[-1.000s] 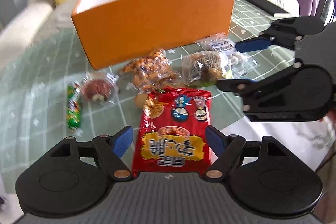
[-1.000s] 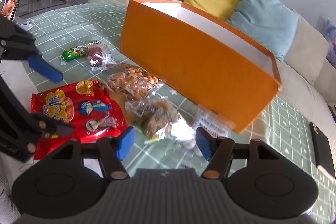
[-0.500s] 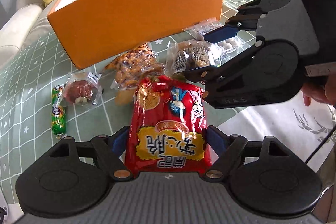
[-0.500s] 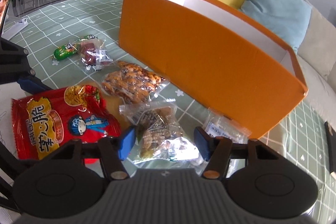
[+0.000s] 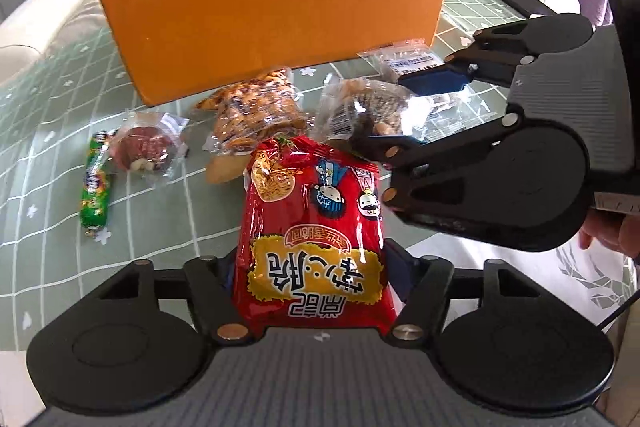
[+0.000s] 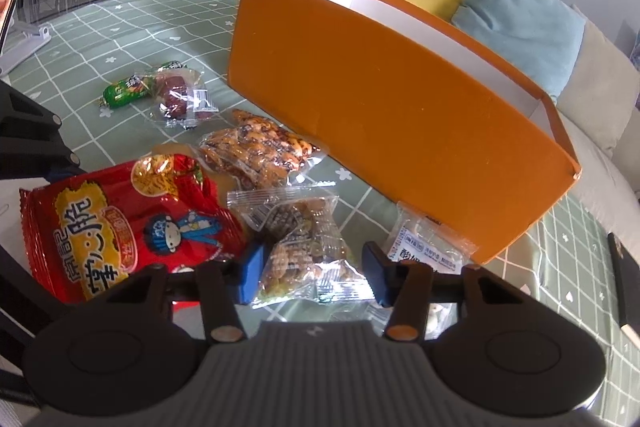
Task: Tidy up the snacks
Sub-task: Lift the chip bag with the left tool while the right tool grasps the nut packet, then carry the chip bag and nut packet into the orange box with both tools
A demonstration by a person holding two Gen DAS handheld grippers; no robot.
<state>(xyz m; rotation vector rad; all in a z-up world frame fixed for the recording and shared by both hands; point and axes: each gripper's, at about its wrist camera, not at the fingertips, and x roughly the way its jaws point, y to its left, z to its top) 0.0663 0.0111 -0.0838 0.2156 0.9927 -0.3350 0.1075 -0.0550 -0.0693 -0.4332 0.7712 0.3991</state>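
My left gripper is shut on a red snack bag and holds its near end off the table. The red bag also shows in the right wrist view. My right gripper is open, its fingers on either side of a clear packet of brown nut snack, which also shows in the left wrist view. An open orange box with a white inside stands behind the snacks; it also shows in the right wrist view.
On the green checked tablecloth lie a clear bag of orange crackers, a small red-date packet, a green sausage stick and a clear labelled packet. A sofa with yellow and blue cushions stands behind.
My left gripper closed on the red bag and lifted its near end. My right gripper moved down and forward until its fingers sit on either side of the nut packet.
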